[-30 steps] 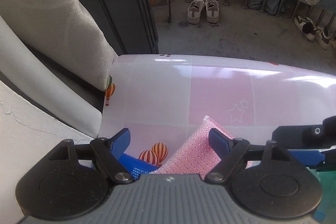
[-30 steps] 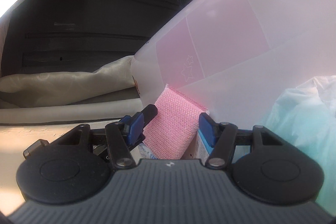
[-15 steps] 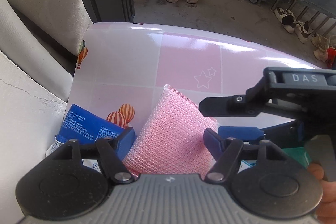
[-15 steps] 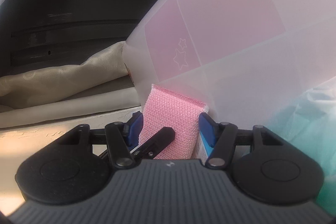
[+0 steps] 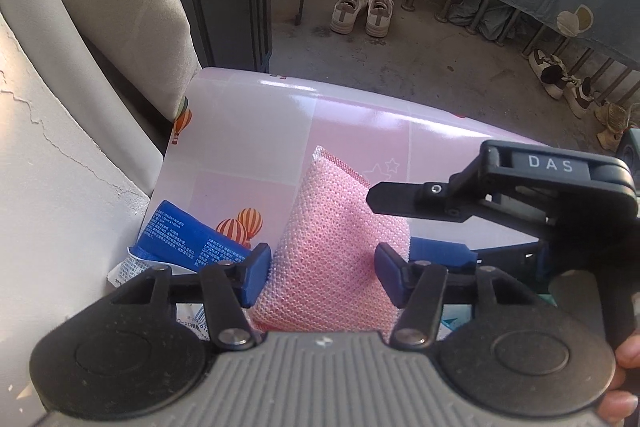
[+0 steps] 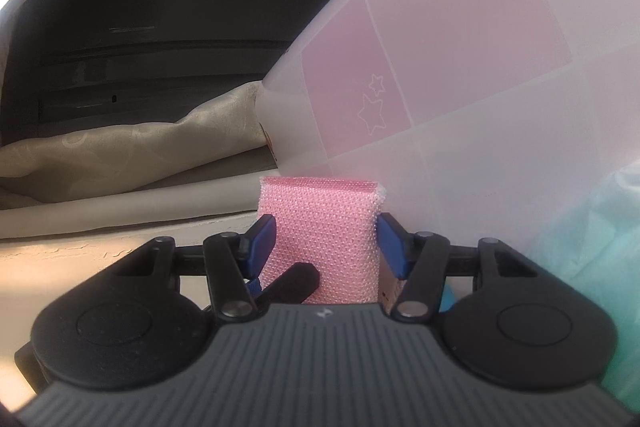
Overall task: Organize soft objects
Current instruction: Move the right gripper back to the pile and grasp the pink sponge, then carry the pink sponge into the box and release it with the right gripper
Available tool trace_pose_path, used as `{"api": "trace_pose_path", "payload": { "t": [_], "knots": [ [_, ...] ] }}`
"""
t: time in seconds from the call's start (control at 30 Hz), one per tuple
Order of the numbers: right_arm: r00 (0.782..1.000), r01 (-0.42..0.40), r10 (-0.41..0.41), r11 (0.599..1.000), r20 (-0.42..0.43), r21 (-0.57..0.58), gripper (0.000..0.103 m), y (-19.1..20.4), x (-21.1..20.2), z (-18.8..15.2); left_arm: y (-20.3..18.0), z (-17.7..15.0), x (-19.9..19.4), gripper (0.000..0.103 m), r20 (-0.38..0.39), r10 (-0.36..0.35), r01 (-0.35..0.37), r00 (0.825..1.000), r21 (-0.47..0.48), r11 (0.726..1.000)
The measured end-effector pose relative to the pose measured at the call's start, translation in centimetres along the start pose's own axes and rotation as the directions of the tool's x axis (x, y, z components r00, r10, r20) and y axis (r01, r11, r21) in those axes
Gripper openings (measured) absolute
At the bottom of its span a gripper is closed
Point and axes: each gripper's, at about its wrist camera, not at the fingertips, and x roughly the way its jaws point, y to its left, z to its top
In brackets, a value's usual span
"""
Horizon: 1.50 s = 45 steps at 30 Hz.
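A pink mesh sponge (image 5: 332, 227) stands on edge against the inner wall of a pale pink and white plastic box (image 5: 360, 123). My left gripper (image 5: 325, 273) points steeply down over it. Its jaws are closing and both blue pads touch the sponge's sides. My right gripper (image 5: 412, 223) comes in from the right, one black finger over the sponge's upper corner. In the right wrist view the sponge (image 6: 320, 227) fills the right gripper (image 6: 326, 247), pads pressed on both edges, jaws still tightening slightly. A black left finger (image 6: 294, 281) crosses the sponge's lower front.
A blue printed packet (image 5: 180, 231) lies left of the sponge. A pale teal plastic bag (image 6: 600, 247) sits at the right. A cream curtain (image 5: 100, 7) and a white ledge (image 5: 60, 207) close off the left. Shoes (image 5: 360, 13) stand on the concrete floor beyond.
The left gripper rose and its jaws narrowed until the pads met the sponge. The right gripper moved in from the right. A left finger slid across the sponge's front in the right wrist view.
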Motion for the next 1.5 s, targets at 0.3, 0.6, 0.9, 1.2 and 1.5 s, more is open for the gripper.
{"api": "trace_pose_path", "payload": {
  "t": [0.3, 0.6, 0.9, 1.2, 1.5],
  "knots": [
    [0.987, -0.121, 0.128, 0.99, 0.1, -0.076, 0.055, 5.6, -7.9, -2.4, -4.0, -1.0, -10.6, 0.053, 0.138, -0.044, 0.037, 0.99, 0.049, 0.998],
    [0.948, -0.128, 0.171, 0.977, 0.268, -0.171, 0.055, 5.9, -24.8, -7.8, -15.3, -6.0, -16.7, 0.053, 0.162, -0.227, 0.196, 0.96, 0.187, 0.963],
    [0.882, -0.02, 0.055, 0.997, 0.467, -0.079, 0.055, -4.6, -42.4, -11.1, -30.3, -10.6, -12.5, 0.053, -0.005, -0.394, 0.376, 0.919, 0.31, 0.873],
    [0.845, 0.099, -0.077, 0.995, 0.53, -0.013, 0.055, -13.0, -47.8, -6.5, -39.4, -11.1, -3.1, 0.052, -0.182, -0.398, 0.436, 0.899, 0.293, 0.851],
    [0.832, 0.251, -0.246, 0.966, 0.498, 0.057, 0.056, -19.7, -44.3, -1.5, -42.0, -10.6, 4.0, 0.059, -0.24, -0.299, 0.358, 0.924, 0.264, 0.896]
  ]
}}
